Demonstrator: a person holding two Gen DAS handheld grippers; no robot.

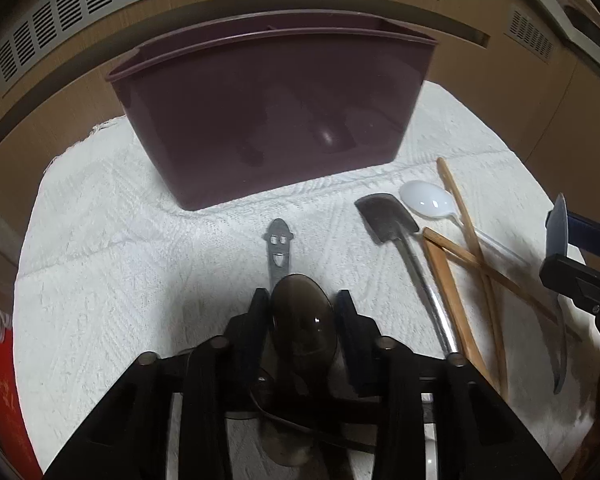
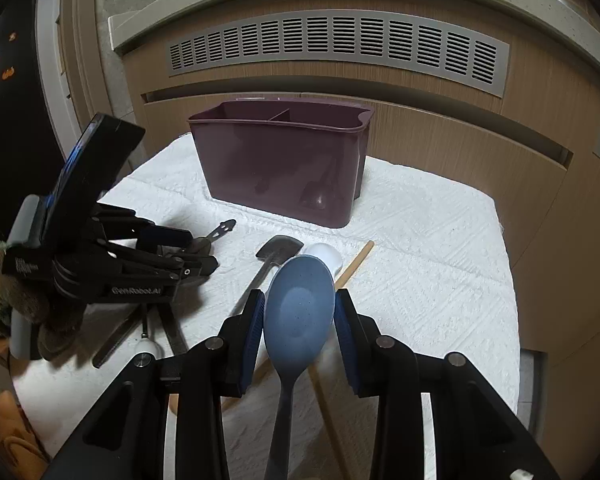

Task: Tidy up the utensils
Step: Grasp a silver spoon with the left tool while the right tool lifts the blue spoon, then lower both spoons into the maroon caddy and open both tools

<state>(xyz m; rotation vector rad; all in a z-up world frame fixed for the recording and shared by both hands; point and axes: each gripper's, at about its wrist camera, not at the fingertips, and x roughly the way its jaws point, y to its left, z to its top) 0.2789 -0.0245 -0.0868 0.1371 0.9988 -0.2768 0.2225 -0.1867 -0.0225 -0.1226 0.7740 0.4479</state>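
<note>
Clamping a brown spoon (image 1: 302, 316), the left gripper (image 1: 302, 300) is sitting near the maroon bin (image 1: 276, 120); the right gripper (image 2: 299, 300) is pinching a blue spoon (image 2: 298, 312).

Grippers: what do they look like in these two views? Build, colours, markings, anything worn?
Both grippers, left and right, have black angular plastic linkage arms with round silver pivot pins and ribbed blue finger pads. The left one, seen from the right wrist view, carries white lettering and a mounted phone. A fuzzy camouflage-patterned glove grips its handle.
</note>
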